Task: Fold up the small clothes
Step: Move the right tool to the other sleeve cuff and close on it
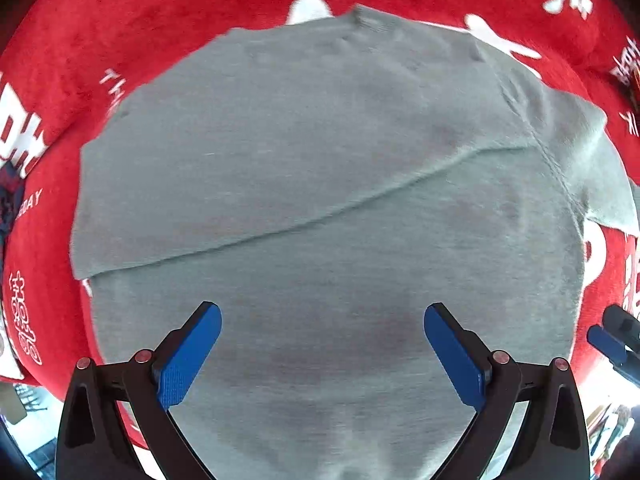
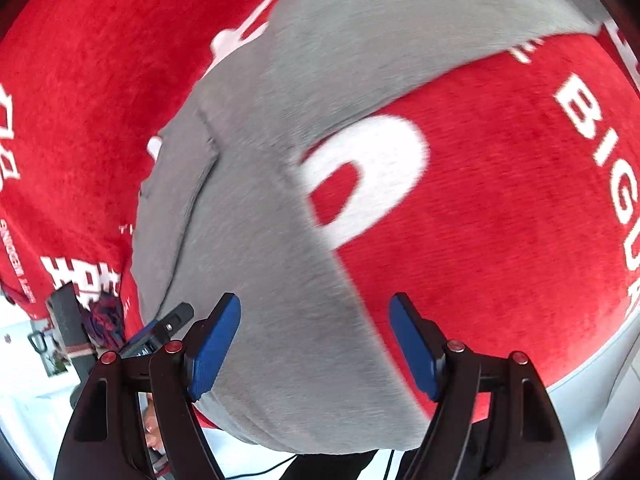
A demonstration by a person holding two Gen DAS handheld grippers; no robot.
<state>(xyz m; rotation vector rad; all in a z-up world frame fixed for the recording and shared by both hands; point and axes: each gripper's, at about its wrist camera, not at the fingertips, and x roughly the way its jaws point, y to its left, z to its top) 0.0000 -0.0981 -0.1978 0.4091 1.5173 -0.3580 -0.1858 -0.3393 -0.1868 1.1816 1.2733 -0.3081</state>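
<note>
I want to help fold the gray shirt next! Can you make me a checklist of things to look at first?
1. Left gripper open and empty: ok, blue pads spread wide above the shirt.
2. Right gripper open and empty: ok, nothing pinched between its pads.
3. Gray shirt lying on the red blanket: ok.
4. One fold already made: ok, a folded edge crosses the shirt.
5. Shirt smooth, no bunching: cannot tell, the pictures are blurry.
6. Shirt fully on the blanket: not ok, its near edge hangs past the blanket in the right camera.
</note>
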